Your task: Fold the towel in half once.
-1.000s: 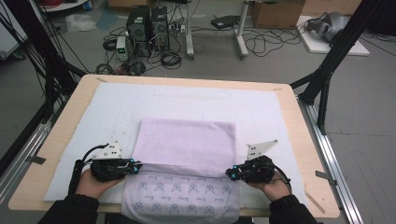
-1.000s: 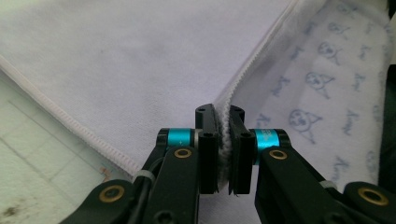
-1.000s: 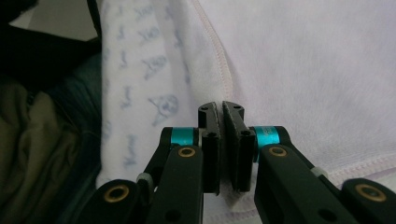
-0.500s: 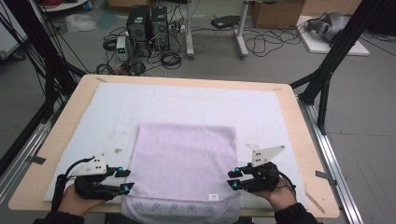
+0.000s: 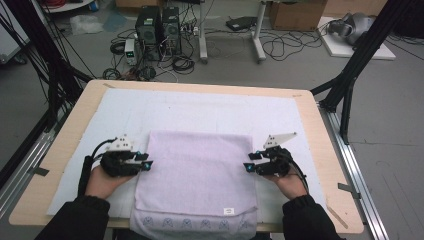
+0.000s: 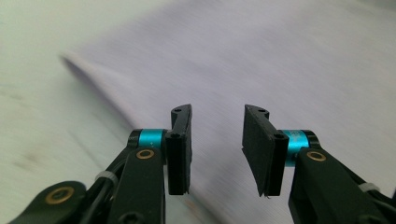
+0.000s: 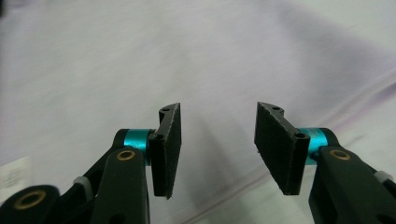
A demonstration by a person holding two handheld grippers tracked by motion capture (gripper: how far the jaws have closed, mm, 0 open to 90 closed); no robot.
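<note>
Towel point(image 5: 197, 172) of pale lilac lies folded on the white mat point(image 5: 200, 110) at the near middle of the desk point(image 5: 310, 125), its near end hanging a little over the near edge; we note a small white label point(image 5: 228, 210) on the top layer close to that edge, and a printed band on the under layer showing below it. We find the left gripper point(image 5: 146, 164) just at the towel's left side edge and the right gripper point(image 5: 248, 167) just at its right side edge, both about midway along those edges and pointing inward toward each other. In the left gripper view the jaws stand spread with cloth beneath the gap and nothing between the pads point(image 6: 180, 149); the right gripper view shows the same — jaws apart, lilac cloth below, nothing pinched. We judge this mirrored placement to be deliberate: with one claw on each side edge the cloth can be taken evenly, so a fold would come across square rather than skewed. Whether the jaws touch the cloth we cannot tell. The towel's long axis runs from the near edge toward the far edge of the desk, slightly longer that way than across, and its sides sit close to parallel with the desk's side edges — the folded far edge is straight and faces the far side.
</note>
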